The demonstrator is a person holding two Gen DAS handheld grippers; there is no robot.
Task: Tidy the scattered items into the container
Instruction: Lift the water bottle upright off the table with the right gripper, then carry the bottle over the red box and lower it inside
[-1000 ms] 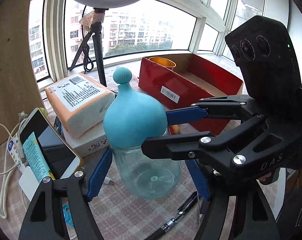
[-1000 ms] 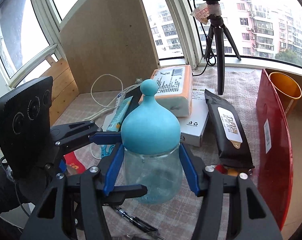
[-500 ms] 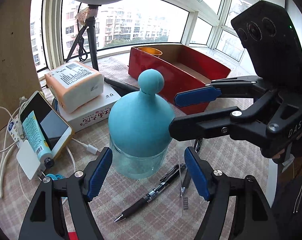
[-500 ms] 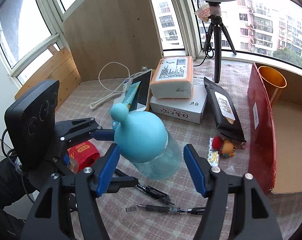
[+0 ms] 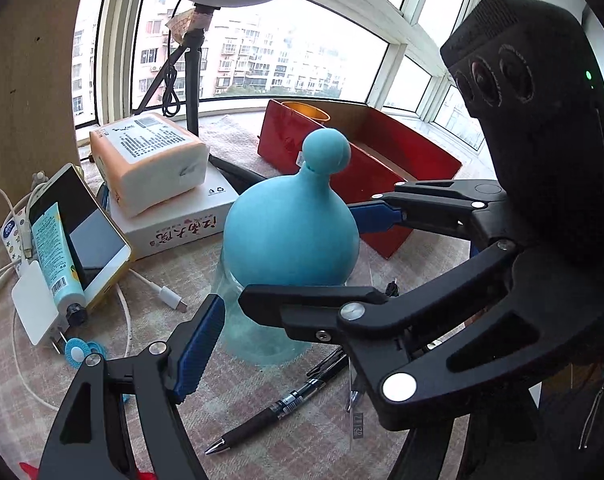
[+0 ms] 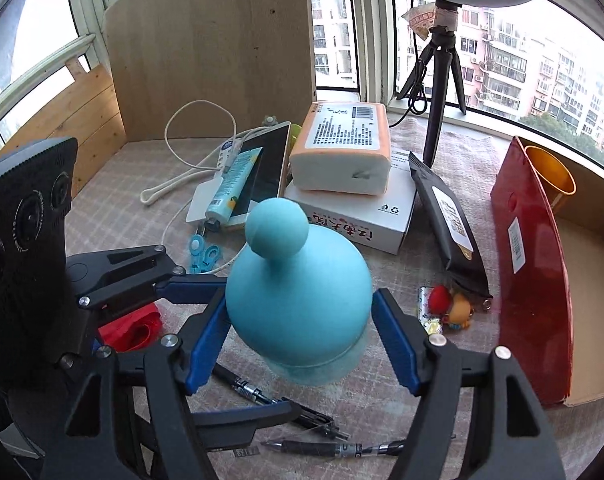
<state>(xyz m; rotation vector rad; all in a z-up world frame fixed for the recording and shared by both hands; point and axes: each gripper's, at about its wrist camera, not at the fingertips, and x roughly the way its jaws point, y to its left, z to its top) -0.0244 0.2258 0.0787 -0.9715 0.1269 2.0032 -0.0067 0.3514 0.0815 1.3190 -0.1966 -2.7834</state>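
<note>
On the checked cloth (image 6: 442, 364), left gripper (image 5: 285, 320) jaws clamp the bottle (image 6: 302, 300); right gripper (image 6: 302, 344) jaws, just widened, flank it untouching.

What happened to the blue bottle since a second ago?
The right gripper has just been opening its jaws; its pads now stand off the bottle between them, which tipped from upright to leaning. The left gripper still grips it. The red box, pens and tissue pack stayed put.
</note>
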